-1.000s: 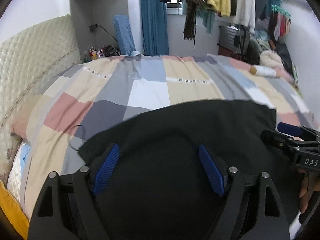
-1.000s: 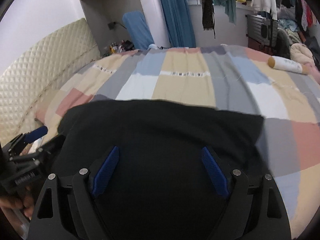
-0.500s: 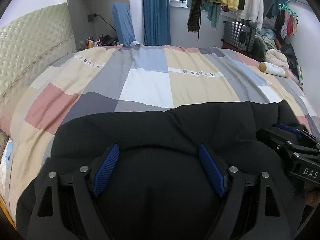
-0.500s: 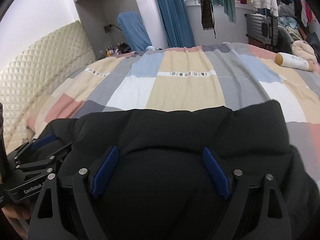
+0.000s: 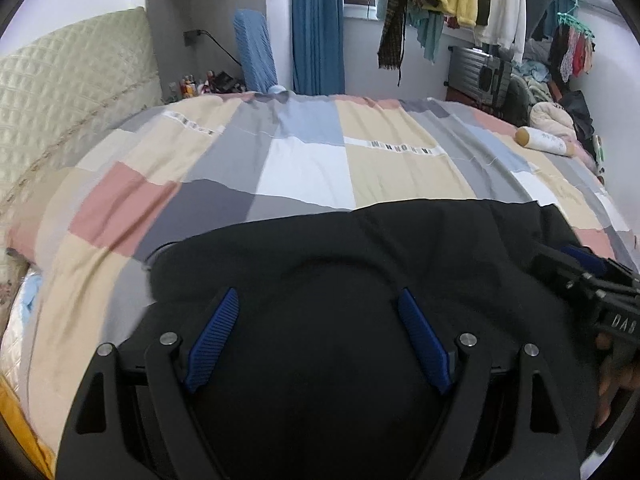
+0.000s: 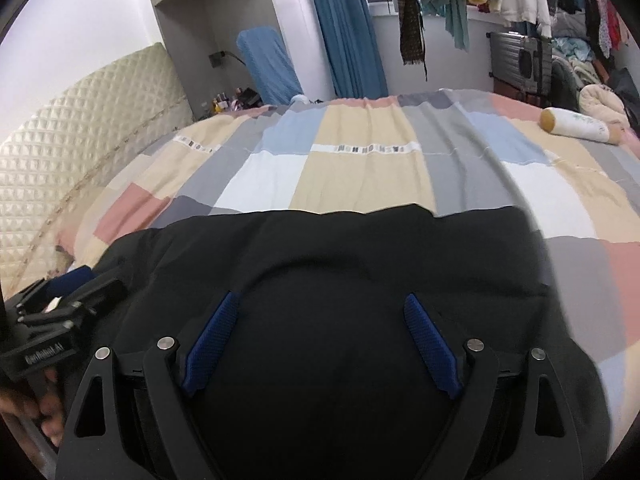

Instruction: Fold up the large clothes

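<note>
Patchwork pastel quilt covers the bed (image 5: 304, 168); a large black fabric garment (image 5: 360, 248) lies on its near side. Left gripper (image 5: 320, 340) and right gripper (image 6: 320, 340) hover, jaws apart, empty. Best to pinch matching corners evenly.

Both wrist views look steeply down, close over the black garment (image 5: 400, 256), sharing the bed (image 6: 360, 176)

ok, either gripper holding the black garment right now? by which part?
Neither. Left gripper and right gripper both stand open over the black garment; pads not pressing it.
</note>
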### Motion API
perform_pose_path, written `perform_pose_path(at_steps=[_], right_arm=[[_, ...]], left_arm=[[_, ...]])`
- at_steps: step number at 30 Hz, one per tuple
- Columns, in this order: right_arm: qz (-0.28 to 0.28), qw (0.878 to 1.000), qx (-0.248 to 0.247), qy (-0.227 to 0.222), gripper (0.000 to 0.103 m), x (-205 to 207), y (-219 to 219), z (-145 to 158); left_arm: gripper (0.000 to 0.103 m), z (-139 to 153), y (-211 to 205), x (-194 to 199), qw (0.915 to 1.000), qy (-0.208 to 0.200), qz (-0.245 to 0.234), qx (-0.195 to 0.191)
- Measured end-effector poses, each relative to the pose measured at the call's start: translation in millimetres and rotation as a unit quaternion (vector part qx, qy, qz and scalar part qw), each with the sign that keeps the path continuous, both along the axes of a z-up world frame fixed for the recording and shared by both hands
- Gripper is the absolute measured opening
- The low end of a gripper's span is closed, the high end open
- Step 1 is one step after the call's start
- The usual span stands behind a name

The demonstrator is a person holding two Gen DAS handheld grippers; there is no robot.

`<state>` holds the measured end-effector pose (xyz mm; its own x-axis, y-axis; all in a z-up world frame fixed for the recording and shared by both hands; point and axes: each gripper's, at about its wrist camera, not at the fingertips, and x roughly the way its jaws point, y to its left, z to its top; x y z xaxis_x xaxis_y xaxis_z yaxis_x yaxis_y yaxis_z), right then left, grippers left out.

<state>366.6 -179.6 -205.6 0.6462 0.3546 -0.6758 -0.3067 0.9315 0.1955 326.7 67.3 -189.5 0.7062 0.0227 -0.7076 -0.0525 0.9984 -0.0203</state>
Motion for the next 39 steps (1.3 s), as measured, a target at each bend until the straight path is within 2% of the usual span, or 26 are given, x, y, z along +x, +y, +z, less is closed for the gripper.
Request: perform_pose_path(at_steps=[3,7,12,14,15,18,21,22,24,26,27,28,29,32,36,39], right_arm=[[-0.003,1.000,-0.009,-0.013,0.085,-22,-17,16],[-0.016,1.000,-0.013,-0.020,0.085,-51,-50,32],[-0.062,0.998,-0.001,-0.012,0.085,-73,-111,29],[-0.079,0.997,0.008,0.001,0.085,-75,-133,20],[-0.086,0.996,0.023,0.016,0.085,-74,-145,12],[-0.097,0.990,0.066,0.072,0.085,-67,-165,-11],[-0.092,0.990,0.064,0.084,0.084,-64,-165,-21],[-0.088,0.991,0.060,0.082,0.079,-65,-161,-22],[-0.077,0.991,0.065,0.082,0.063,-66,-158,-23],[-0.065,0.993,0.067,0.079,0.031,-69,-154,-19],[-0.058,0.994,0.063,0.070,0.025,-72,-151,-14],[-0.054,0.995,0.056,0.060,0.015,-74,-149,-10],[-0.049,0.997,0.045,0.050,0.010,-78,-146,-5],[-0.053,0.998,0.024,0.038,0.006,-91,-142,2],[-0.059,0.998,-0.012,0.025,0.005,-107,-143,6],[-0.056,0.996,-0.058,0.034,0.004,-115,-139,-3]], left_arm=[[0.084,13,20,-28,0.9999,-0.012,0.011,-0.005],[0.086,24,55,-74,0.9985,-0.029,0.043,0.018],[0.088,11,109,-125,0.9937,-0.042,0.104,0.006],[0.089,-4,127,-133,0.9921,-0.030,0.119,-0.026],[0.089,-12,138,-134,0.9906,-0.016,0.121,-0.061],[0.089,-22,149,-137,0.9840,-0.019,0.106,-0.142],[0.089,-31,148,-125,0.9787,-0.010,0.094,-0.182],[0.088,-32,147,-124,0.9782,-0.012,0.091,-0.186],[0.078,-34,139,-124,0.9780,-0.022,0.079,-0.192],[0.054,-33,132,-127,0.9784,-0.028,0.067,-0.193],[0.046,-29,129,-130,0.9789,-0.034,0.058,-0.193],[0.032,-25,128,-135,0.9792,-0.041,0.050,-0.192],[0.023,-22,127,-141,0.9795,-0.048,0.046,-0.191],[0.012,-14,126,-154,0.9794,-0.055,0.037,-0.190],[0.011,-17,132,-169,0.9759,-0.044,0.042,-0.210],[0.011,-24,134,-177,0.9775,-0.022,0.051,-0.203]])
